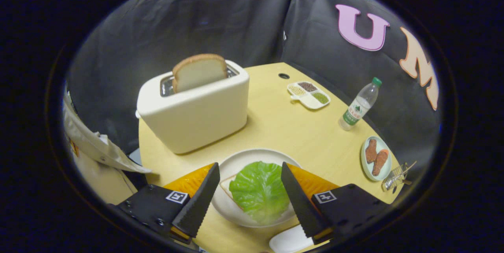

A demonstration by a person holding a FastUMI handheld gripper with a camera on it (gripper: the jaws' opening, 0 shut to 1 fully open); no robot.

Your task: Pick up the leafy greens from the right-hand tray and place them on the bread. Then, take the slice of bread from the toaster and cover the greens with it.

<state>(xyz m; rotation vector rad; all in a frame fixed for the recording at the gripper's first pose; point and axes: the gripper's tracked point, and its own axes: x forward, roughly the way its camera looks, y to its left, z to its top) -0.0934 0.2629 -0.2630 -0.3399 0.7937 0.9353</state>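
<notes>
1. Gripper view: my tool (250, 170) hangs with its fingers spread wide, gripping nothing.
2. Between the fingers, a lettuce leaf (258, 190) lies on a bread slice (226, 187) on a round plate (252, 156).
3. Beyond the plate, a second bread slice (199, 71) stands upright in the toaster (195, 113) on the table (299, 135).

What sits on my yellow surface

My surface (283, 127) holds a toaster (193, 115), a round plate (252, 158), a small snack tray (309, 95), a water bottle (360, 105), a dish (376, 157) of fried pieces, and a little wire basket (395, 176).
</notes>
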